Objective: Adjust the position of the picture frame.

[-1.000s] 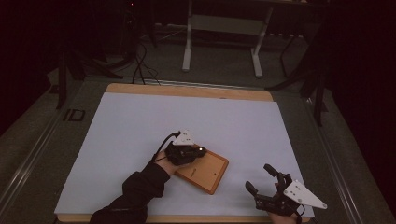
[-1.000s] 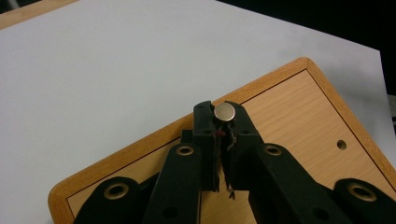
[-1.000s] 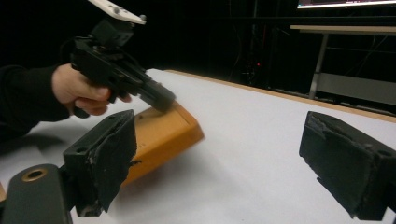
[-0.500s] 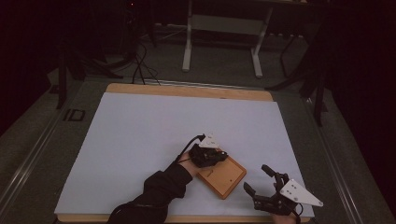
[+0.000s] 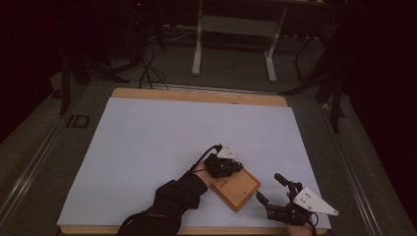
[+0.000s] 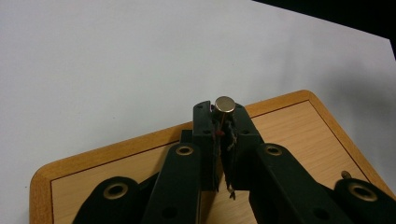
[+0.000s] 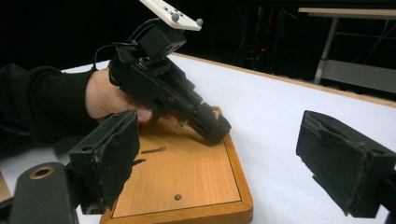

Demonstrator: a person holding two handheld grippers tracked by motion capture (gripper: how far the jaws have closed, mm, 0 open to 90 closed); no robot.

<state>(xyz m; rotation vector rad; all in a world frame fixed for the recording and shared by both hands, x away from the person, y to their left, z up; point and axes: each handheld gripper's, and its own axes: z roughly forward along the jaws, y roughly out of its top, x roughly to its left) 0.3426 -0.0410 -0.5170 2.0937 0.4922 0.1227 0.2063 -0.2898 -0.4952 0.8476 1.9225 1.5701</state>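
The left hand-held gripper (image 6: 223, 122) is clenched on a small metal knob (image 6: 225, 104) over the wooden box (image 5: 239, 186) (near the white surface (image 5: 162, 142) front edge), w/ the right hand-held gripper (image 5: 274, 188) released just beside it.

A wooden worktop (image 5: 196, 94) carries a wide white sheet (image 5: 162, 137); a wooden board (image 5: 241, 189) lies on it, near right.

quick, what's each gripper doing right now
Left gripper: shut on a small metal knob, over the wooden board.
Right gripper: open, holding nothing, beside the board.
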